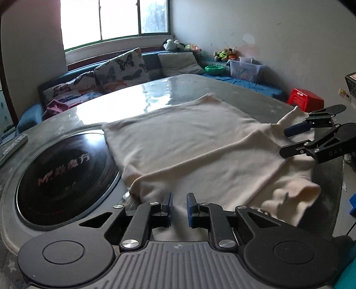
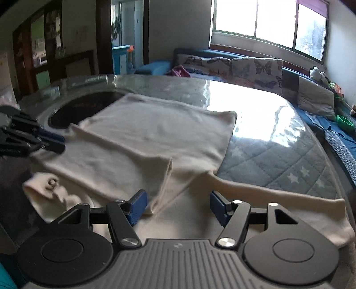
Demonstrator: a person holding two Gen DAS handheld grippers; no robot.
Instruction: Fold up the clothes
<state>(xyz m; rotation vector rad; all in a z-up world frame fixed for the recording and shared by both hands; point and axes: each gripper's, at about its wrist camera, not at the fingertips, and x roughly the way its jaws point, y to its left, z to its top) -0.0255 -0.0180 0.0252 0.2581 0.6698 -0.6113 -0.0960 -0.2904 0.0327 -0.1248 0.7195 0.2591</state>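
Cream garment lies spread on the table, its body folded into a rough rectangle straight ahead of the left gripper. That gripper sits low at the near edge of the cloth, fingers parted by a narrow gap with cream fabric showing between the pads; whether they actually nip it, cannot tell. Blue pad on the one finger, dark on the other.

Over to its right, the right gripper comes in from the side, its two fingers apart and hovering over the sleeve end of the garment. From the right wrist view, the right gripper is spread wide, blue pads well apart, nothing held between them, cloth lying underneath. A folded flap's edge sits just ahead of its left pad, and a sleeve trails off to its right along the near table edge. Another cuff bunches up to its left, near the table's edge.

In that same view the left gripper shows far to the left, fingers close together at the garment's side.

Left of the left gripper, a round black hob is set into the tabletop, the garment's corner overlapping its rim. Beyond the table, a sofa with butterfly cushions under the window, and a red stool off to the right.
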